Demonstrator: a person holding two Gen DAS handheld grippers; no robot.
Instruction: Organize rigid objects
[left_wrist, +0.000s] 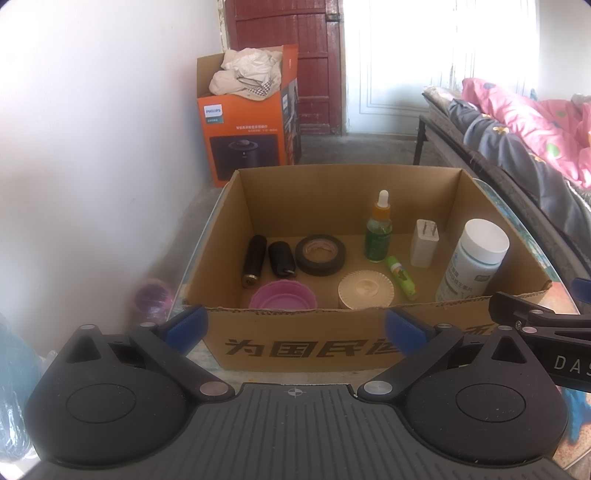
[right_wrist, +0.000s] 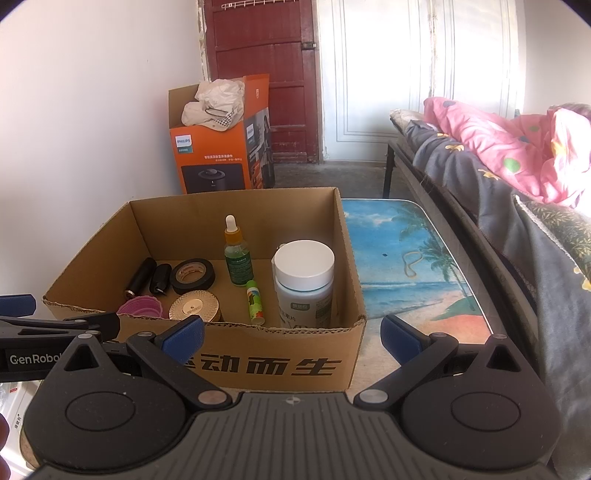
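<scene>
An open cardboard box (left_wrist: 332, 343) (right_wrist: 258, 365) sits on a beach-print table. Inside it stand a green dropper bottle (left_wrist: 378, 230) (right_wrist: 237, 254), a white charger plug (left_wrist: 424, 243) and a white-capped pill bottle (left_wrist: 474, 258) (right_wrist: 303, 284). Lying flat are two black cylinders (left_wrist: 255, 260), a black tape roll (left_wrist: 320, 254) (right_wrist: 192, 274), a pink lid (left_wrist: 282, 295), a round ribbed lid (left_wrist: 365, 290) (right_wrist: 194, 305) and a green lip balm (left_wrist: 400, 277) (right_wrist: 255, 302). My left gripper (left_wrist: 295, 326) and right gripper (right_wrist: 291, 334) both hover open and empty just before the box's near wall.
An orange Philips carton (left_wrist: 245, 144) stuffed with cloth stands on the floor by a red door. A bed with a pink quilt (right_wrist: 509, 155) runs along the right. A rubber band (right_wrist: 412, 263) lies on the table (right_wrist: 413, 258) right of the box.
</scene>
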